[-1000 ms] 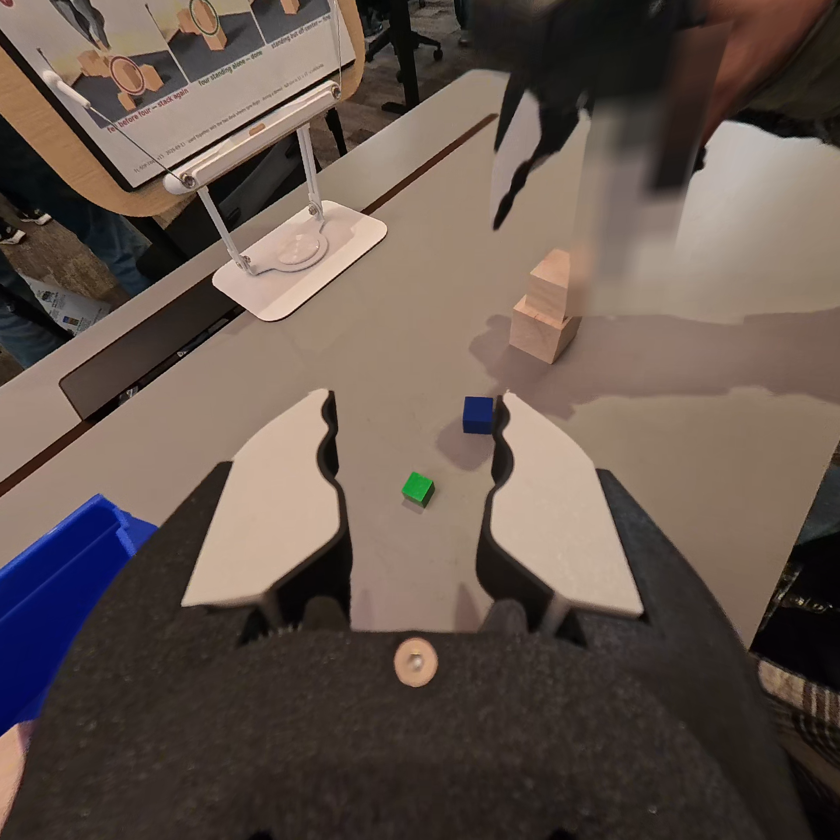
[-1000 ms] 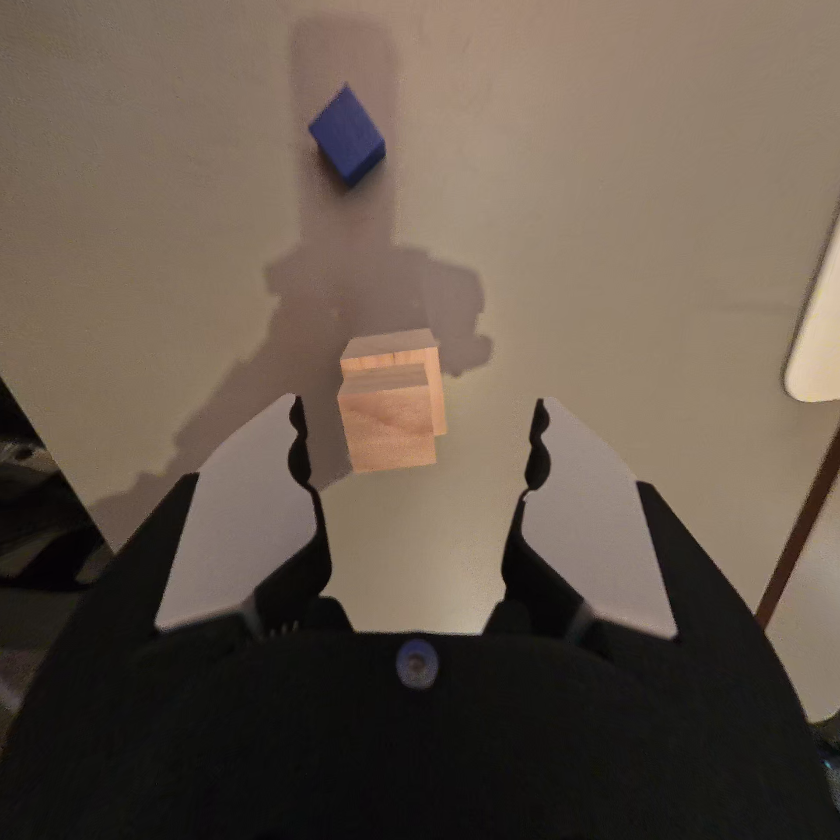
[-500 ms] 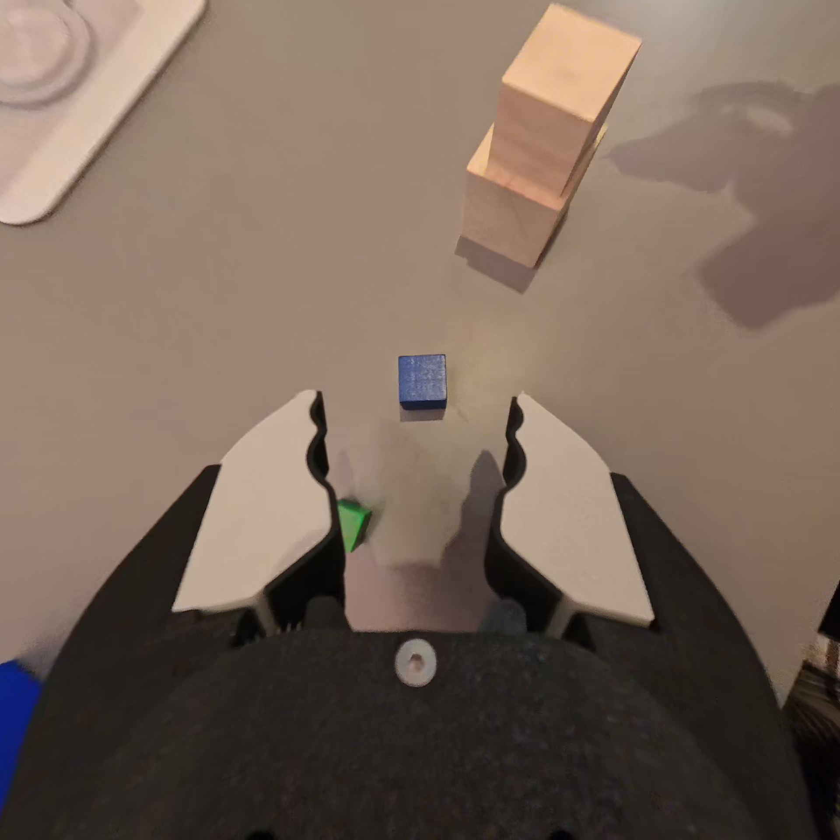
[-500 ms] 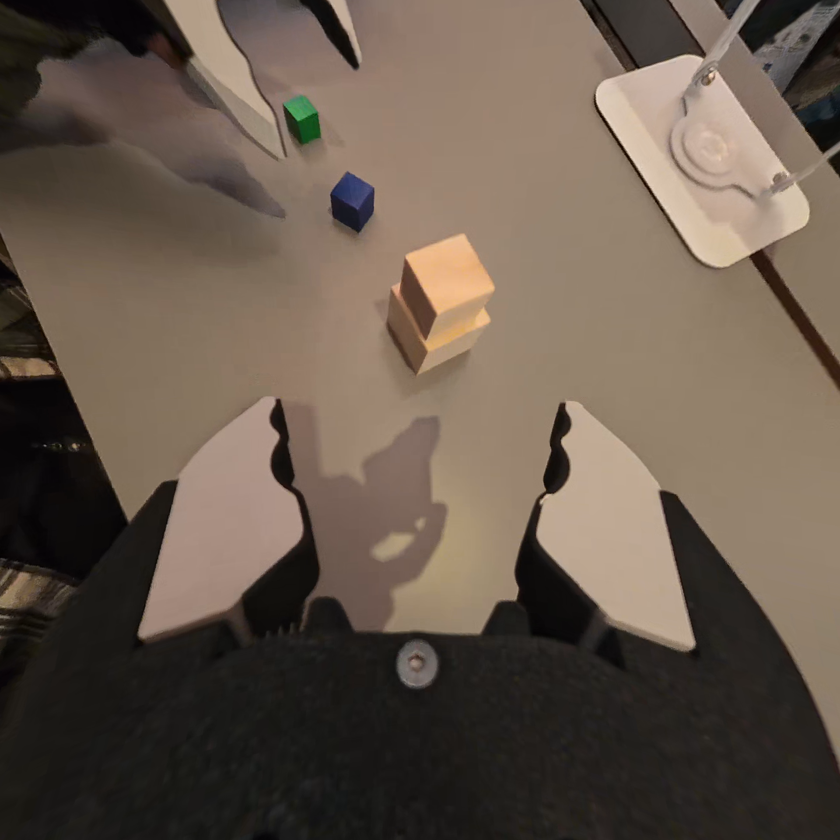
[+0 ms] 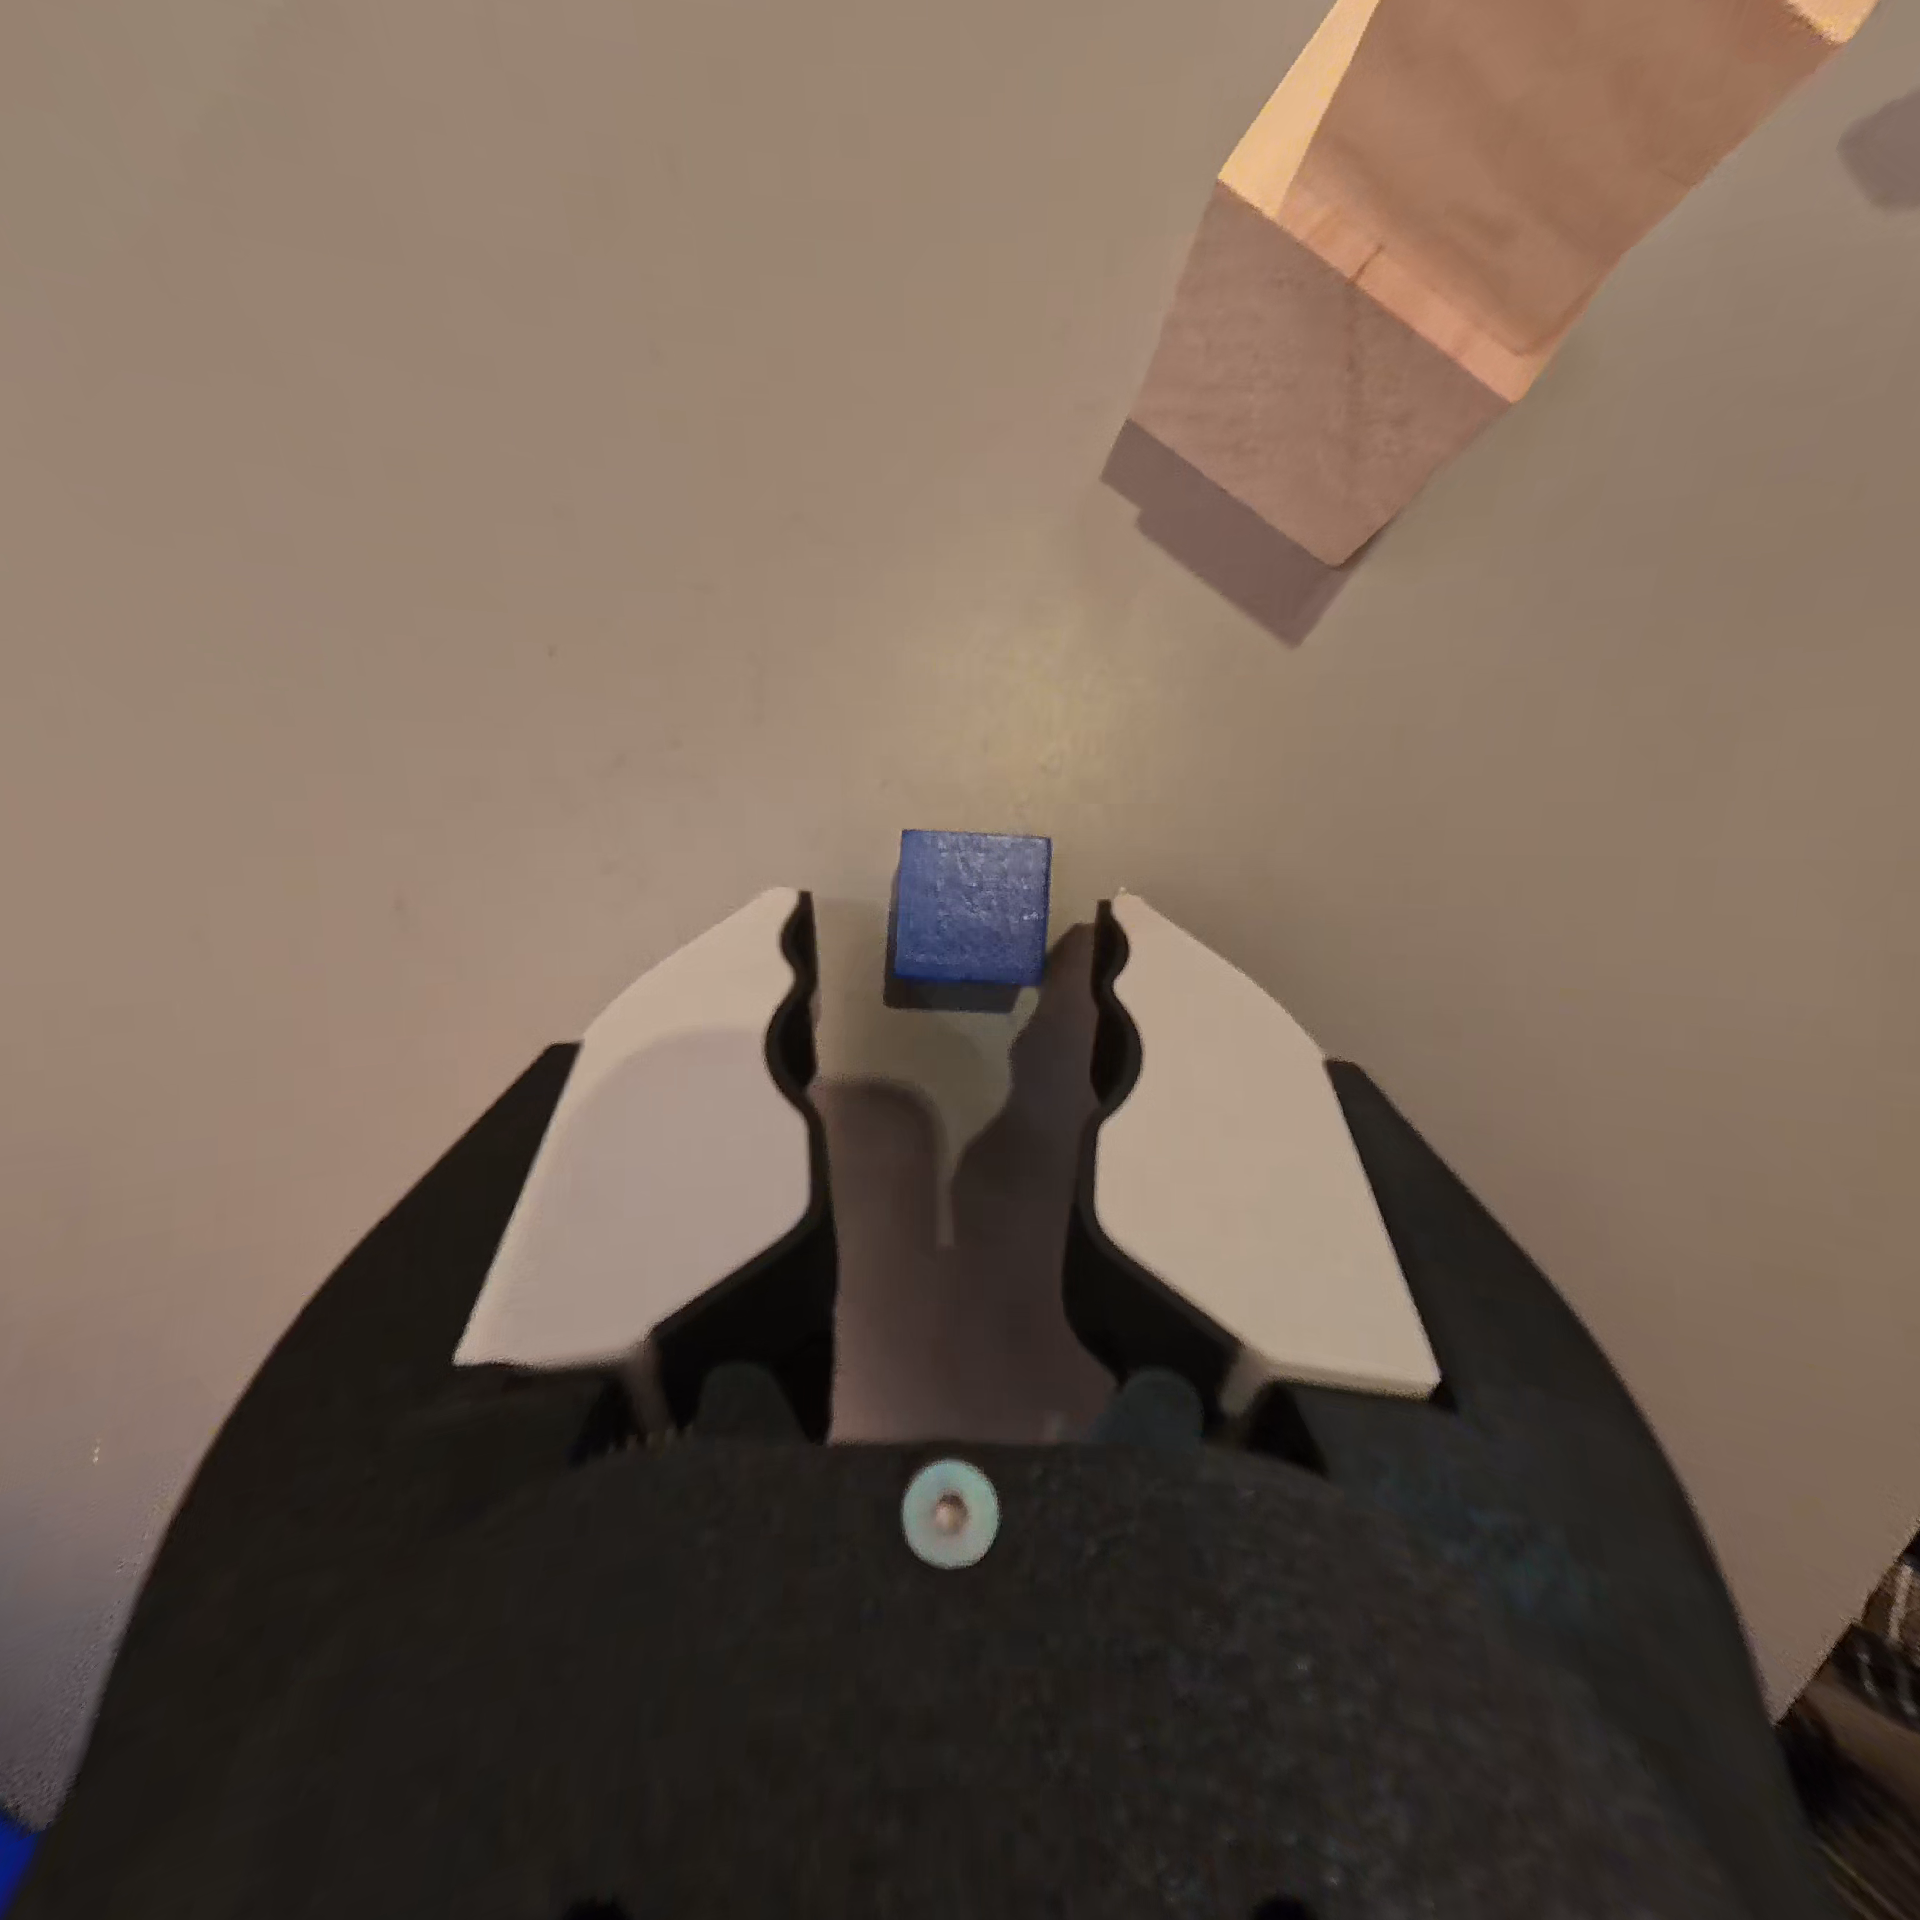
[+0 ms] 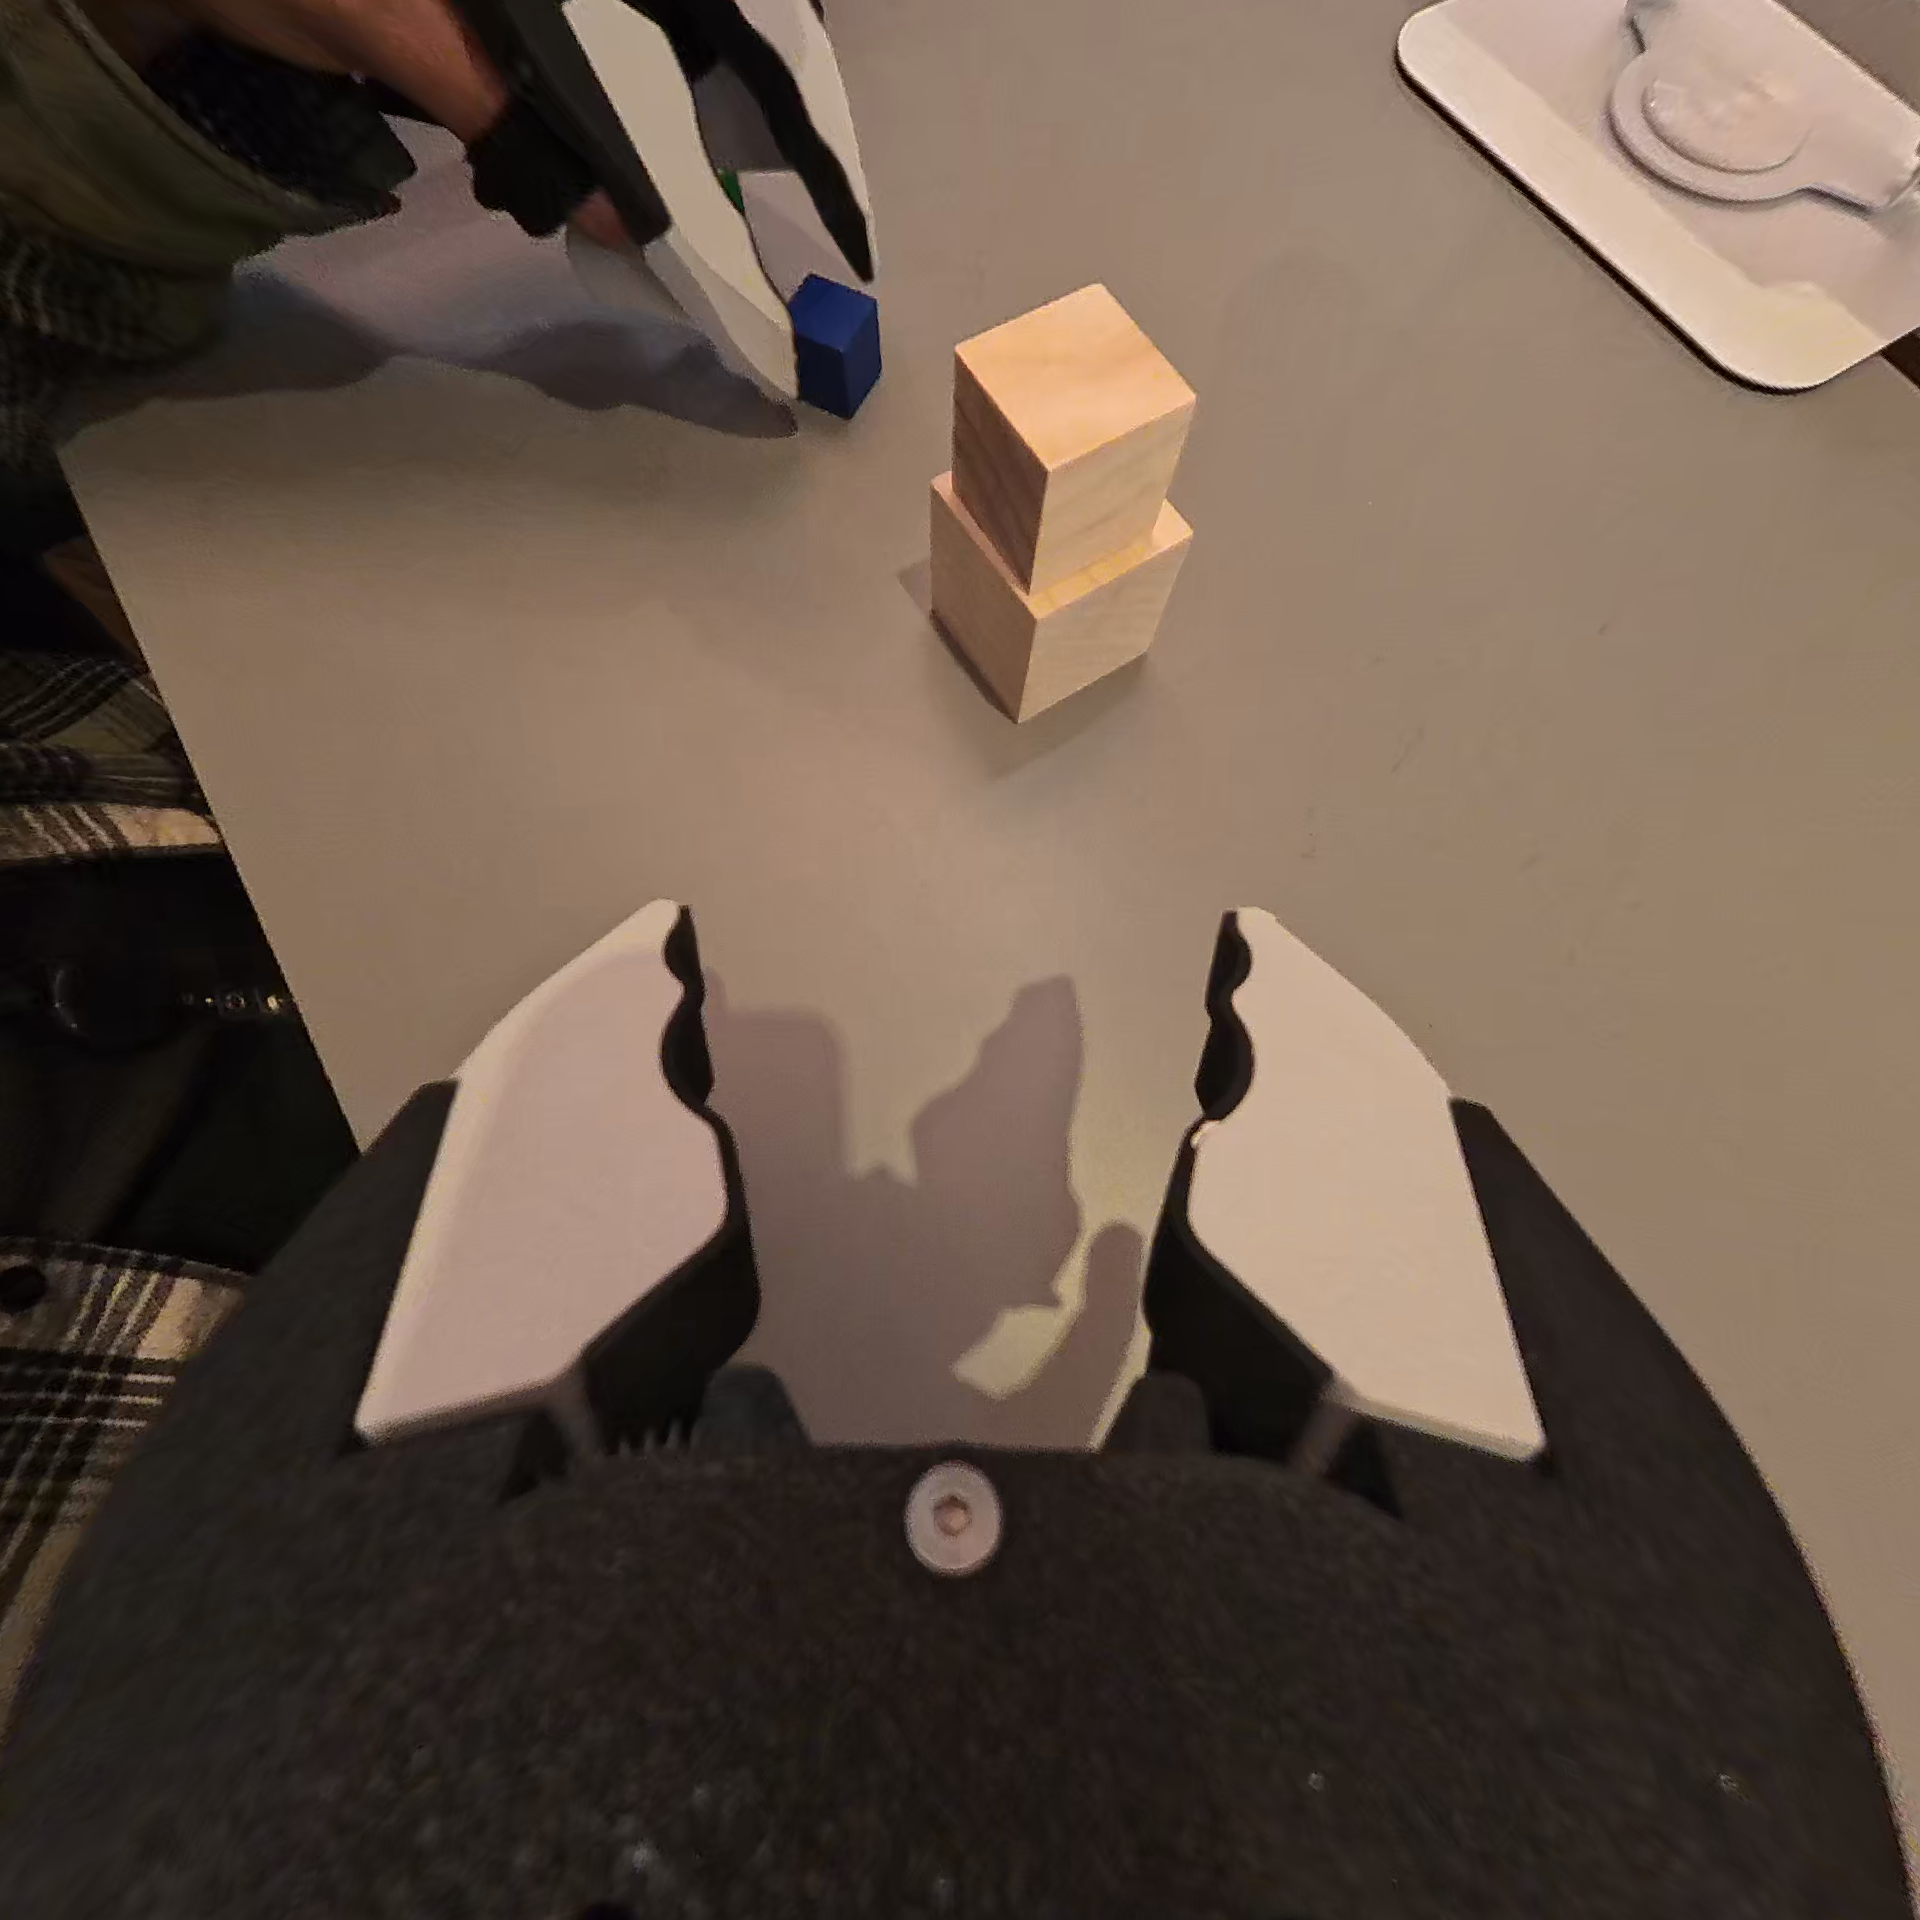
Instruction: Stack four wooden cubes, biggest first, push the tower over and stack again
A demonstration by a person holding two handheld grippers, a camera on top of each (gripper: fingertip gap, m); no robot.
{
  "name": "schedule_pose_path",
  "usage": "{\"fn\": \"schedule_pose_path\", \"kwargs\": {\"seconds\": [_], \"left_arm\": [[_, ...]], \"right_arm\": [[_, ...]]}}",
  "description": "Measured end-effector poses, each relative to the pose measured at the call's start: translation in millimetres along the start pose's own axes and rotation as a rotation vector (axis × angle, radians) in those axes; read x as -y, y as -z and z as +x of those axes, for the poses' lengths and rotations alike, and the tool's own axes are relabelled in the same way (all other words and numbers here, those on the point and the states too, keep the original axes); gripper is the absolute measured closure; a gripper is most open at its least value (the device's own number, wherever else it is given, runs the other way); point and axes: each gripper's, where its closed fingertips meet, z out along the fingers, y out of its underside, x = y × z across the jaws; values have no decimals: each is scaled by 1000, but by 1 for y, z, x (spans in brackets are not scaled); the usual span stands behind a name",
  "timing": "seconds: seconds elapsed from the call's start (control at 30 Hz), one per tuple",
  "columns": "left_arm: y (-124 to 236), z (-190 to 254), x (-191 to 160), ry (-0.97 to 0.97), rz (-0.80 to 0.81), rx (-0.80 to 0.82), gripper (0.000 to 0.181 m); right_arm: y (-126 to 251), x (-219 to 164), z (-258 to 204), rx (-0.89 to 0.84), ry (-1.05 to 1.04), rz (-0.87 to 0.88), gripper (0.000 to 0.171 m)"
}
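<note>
Blue cube point(image 5: 970, 906) between spread fingertips of left tool point(image 5: 958, 914) (right tool point(image 6: 956, 935) likewise spread, empty)

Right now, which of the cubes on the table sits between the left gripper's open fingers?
The blue cube, lying between the left gripper's fingertips. The two plain wooden cubes stand stacked, farther off.
</note>
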Motion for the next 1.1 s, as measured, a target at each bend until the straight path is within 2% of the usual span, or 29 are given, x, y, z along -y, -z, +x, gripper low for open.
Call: {"fn": "schedule_pose_path", "kwargs": {"seconds": [0.1, 0.27, 0.43, 0.53, 0.77, 1.1], "left_arm": [[-4, 3, -2, 5, -24, -24, 154], [3, -1, 9, -6, -22, -4, 154], [55, 13, 74, -147, 116, -50, 154], [73, 36, 106, -267, 115, -126, 154], [50, 74, 131, -435, -14, -231, 154], [32, 77, 131, -453, -58, -291, 154]], "right_arm": [[1, 1, 1, 2, -3, 16, 80], [4, 0, 2, 9, -15, 44, 85], [9, -3, 1, 23, -28, 78, 93], [10, -7, 0, 28, -27, 77, 93], [16, -15, 3, 13, -28, 60, 96], [21, -17, 1, 34, -19, 71, 101]]}}
